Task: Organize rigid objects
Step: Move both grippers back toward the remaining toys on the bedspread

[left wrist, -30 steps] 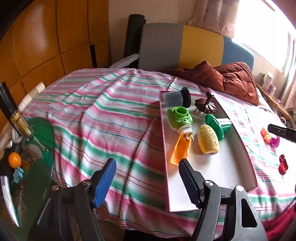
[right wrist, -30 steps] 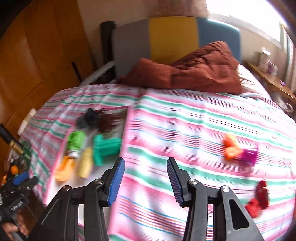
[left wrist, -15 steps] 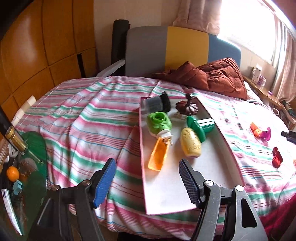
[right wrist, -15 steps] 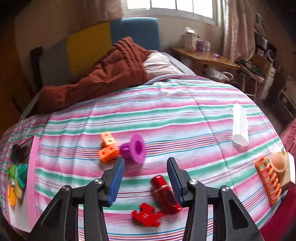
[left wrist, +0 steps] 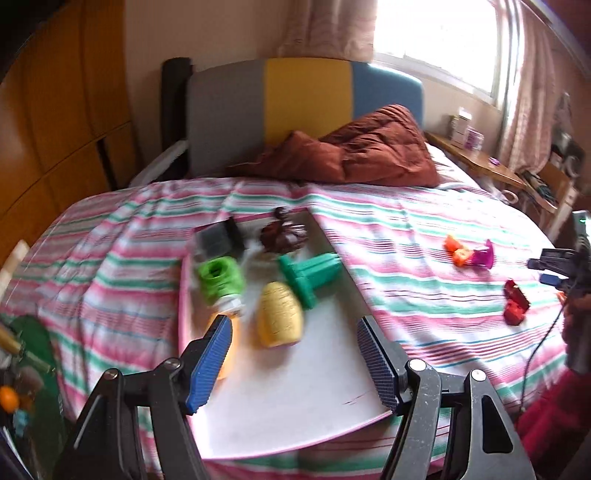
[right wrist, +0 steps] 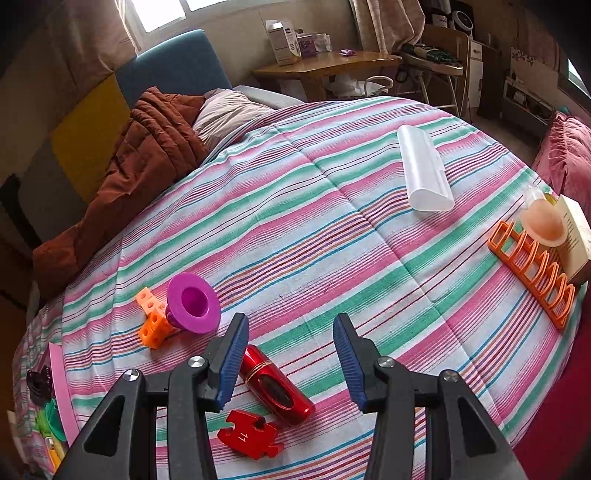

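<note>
Both claws stand apart and empty: the right claw (right wrist: 288, 363) hangs beside the red tube (right wrist: 277, 387), probably destined for the tray (left wrist: 280, 398) under the left claw (left wrist: 293, 360).

Home bedroom, striped bedspread (right wrist: 332, 206), padded headboard (left wrist: 306, 107), curtained window (left wrist: 436, 33)

The red puzzle piece (right wrist: 250, 434) on the striped bedspread bears the number "11", seen turned about in the right wrist view; the cream box (right wrist: 574, 236) at the bed's right edge carries small print, too fine to read; the white carton (right wrist: 283, 41) on the wooden tabletop has markings too small to make out.
</note>
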### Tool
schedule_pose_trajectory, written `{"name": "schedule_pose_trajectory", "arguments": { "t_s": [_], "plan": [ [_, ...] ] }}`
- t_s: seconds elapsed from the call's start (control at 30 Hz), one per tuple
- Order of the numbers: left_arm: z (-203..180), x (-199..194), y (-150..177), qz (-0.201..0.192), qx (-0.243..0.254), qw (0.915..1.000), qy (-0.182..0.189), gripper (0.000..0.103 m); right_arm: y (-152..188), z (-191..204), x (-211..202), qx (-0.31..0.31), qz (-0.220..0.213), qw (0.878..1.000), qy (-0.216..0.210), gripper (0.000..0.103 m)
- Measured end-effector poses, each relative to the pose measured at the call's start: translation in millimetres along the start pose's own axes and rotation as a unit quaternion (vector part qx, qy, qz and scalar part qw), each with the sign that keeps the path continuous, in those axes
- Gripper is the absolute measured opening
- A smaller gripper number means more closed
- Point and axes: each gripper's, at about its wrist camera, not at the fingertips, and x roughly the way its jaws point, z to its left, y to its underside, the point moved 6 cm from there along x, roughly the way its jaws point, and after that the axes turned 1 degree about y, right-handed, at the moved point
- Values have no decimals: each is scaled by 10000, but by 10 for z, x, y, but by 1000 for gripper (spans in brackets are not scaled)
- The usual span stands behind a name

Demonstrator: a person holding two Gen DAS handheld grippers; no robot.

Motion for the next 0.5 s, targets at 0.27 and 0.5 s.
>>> {"name": "schedule_pose_trajectory", "arguments": {
  "t_s": [0.27,0.5],
  "plan": [
    [-676,190,-148,216,502,9965,629,71,-1,-97,55,311,179,9993,-124,48],
    [-1084,482,-175,529,759,9915,915,71,-32,-120,24,417,135,9988,-214,48]
  ]
}}
